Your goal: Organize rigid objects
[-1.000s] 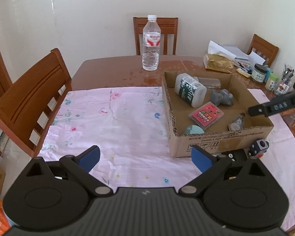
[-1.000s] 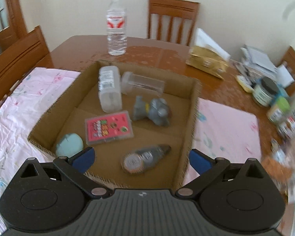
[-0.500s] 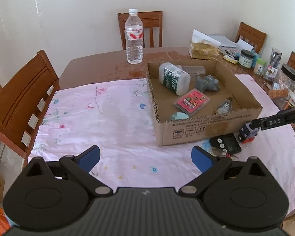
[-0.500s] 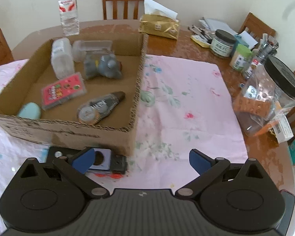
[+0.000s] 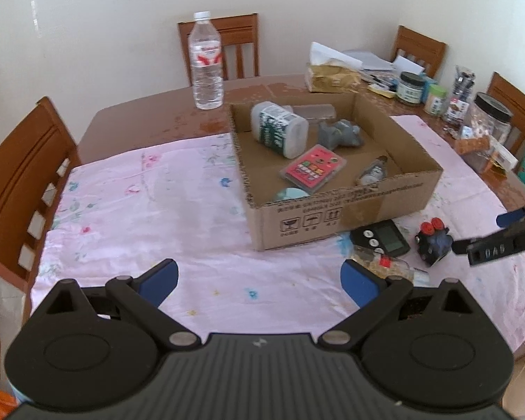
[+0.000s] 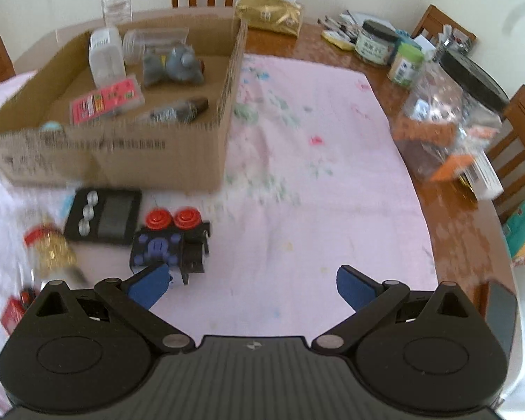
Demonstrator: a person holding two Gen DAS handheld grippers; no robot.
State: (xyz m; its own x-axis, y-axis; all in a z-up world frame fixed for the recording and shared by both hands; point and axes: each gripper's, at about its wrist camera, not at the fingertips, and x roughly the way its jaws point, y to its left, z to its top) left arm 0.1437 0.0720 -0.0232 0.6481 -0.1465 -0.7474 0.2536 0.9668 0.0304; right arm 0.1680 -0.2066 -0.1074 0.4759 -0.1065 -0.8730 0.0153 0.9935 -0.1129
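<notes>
Black cube toy with red buttons (image 6: 169,245) is lying before brown cardboard box (image 6: 122,154), beside black digital timer (image 6: 103,215); right claw (image 6: 250,283) and left claw (image 5: 259,280) are both hovering, spread apart.

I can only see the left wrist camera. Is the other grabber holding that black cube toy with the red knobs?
Observer: No. In the right wrist view the right gripper is wide open with nothing between its fingers. The cube toy lies on the pink cloth by its left fingertip. I cannot tell if they touch.
Child: What's on the cube's side facing that grabber?
Observer: Purple buttons, a bigger one in the middle with small ones around it.
Child: Is anything hiding near the jar with gold stuff?
Observer: Yes, a small red thing lies at the picture's left edge, nearer than the gold-filled jar. It is too blurred to name.
</notes>
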